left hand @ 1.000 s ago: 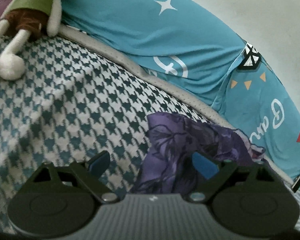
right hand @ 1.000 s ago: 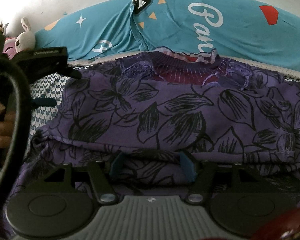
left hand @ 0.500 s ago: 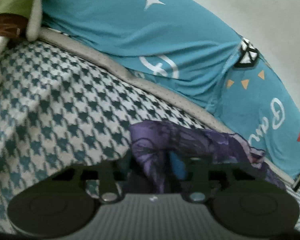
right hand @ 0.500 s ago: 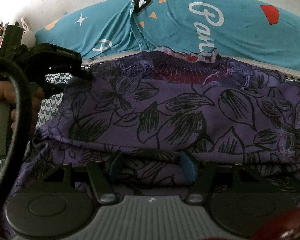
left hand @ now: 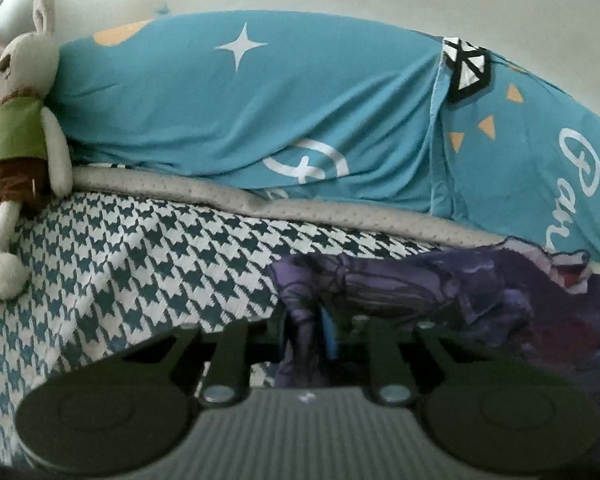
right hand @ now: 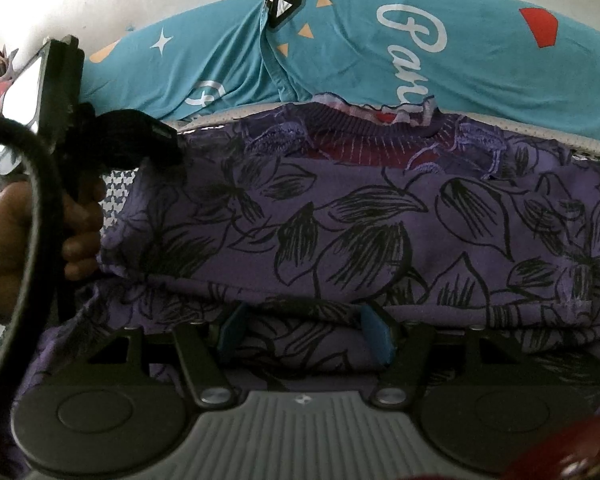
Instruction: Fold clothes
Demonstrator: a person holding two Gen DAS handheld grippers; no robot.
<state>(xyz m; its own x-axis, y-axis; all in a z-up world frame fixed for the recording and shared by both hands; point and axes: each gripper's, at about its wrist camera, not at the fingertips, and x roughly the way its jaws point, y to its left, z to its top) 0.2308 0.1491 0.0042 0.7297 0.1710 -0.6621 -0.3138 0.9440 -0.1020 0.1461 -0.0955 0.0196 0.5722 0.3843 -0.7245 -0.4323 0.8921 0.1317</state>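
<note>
Here a plush rabbit (left hand: 20, 120) leans at the far left of the houndstooth bedspread (left hand: 140, 256). The left tool (left hand: 320, 332) is pinched tight on a bunched corner of the purple floral garment (right hand: 360, 232), which lies folded on the bed before the smooth teal pillow (right hand: 480, 60). The right tool (right hand: 306, 332) stands apart over the soft hem.

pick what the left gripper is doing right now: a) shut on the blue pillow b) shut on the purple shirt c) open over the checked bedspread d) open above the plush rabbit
b: in the left wrist view the left gripper has its fingers drawn together with a fold of the purple shirt pinched between them.
</note>
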